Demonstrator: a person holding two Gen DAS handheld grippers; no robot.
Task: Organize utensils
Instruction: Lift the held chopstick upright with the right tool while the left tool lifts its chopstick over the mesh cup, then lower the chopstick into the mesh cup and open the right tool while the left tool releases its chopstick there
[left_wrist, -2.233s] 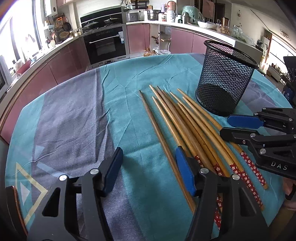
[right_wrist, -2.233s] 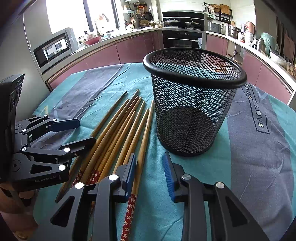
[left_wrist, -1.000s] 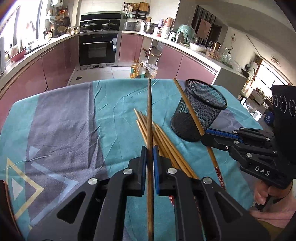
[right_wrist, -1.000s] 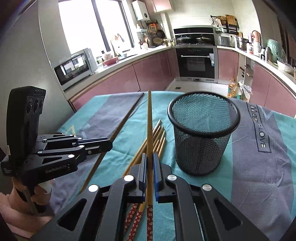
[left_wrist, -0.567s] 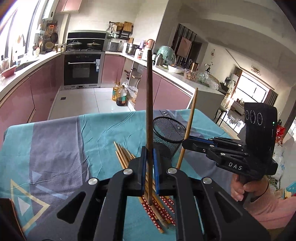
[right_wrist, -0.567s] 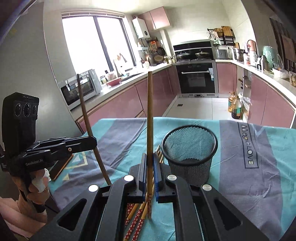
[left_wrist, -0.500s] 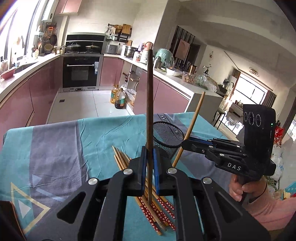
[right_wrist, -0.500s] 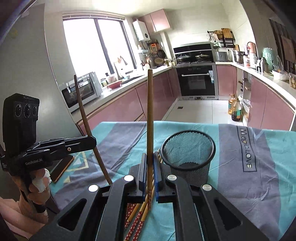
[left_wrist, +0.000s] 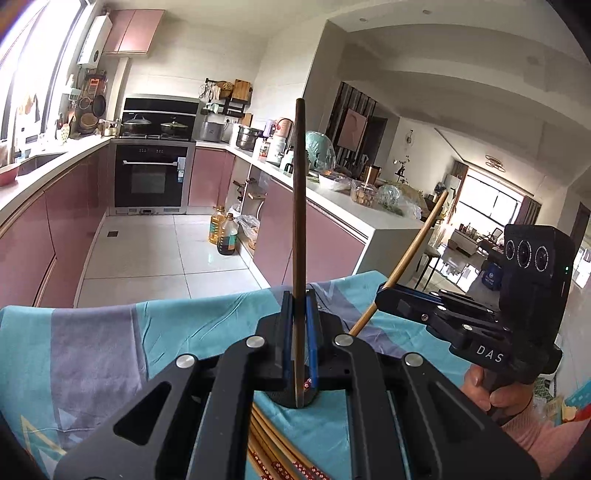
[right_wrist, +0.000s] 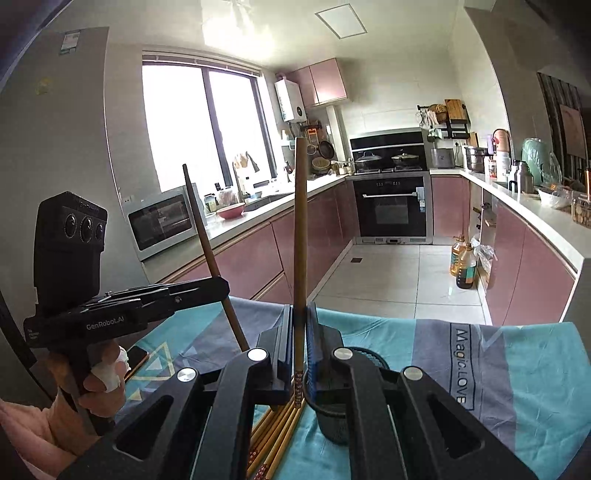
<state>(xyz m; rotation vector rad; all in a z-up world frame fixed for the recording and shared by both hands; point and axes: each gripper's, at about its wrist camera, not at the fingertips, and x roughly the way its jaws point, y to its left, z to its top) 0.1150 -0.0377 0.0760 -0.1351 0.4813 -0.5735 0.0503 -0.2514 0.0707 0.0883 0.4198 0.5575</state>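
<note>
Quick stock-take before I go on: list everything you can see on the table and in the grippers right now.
dark chopstick: one, dark brown, upright in the left gripper.
light chopstick: one, tan with red patterned end, upright in the right gripper.
loose chopsticks: several, count unclear, tan with red ends, lying on the cloth.
mesh holder: one, black, beside the loose chopsticks.
tablecloth: one, teal and grey.
phone: one, dark, near the cloth's edge.
left gripper: black, blue pads, shut.
right gripper: same, shut.
</note>
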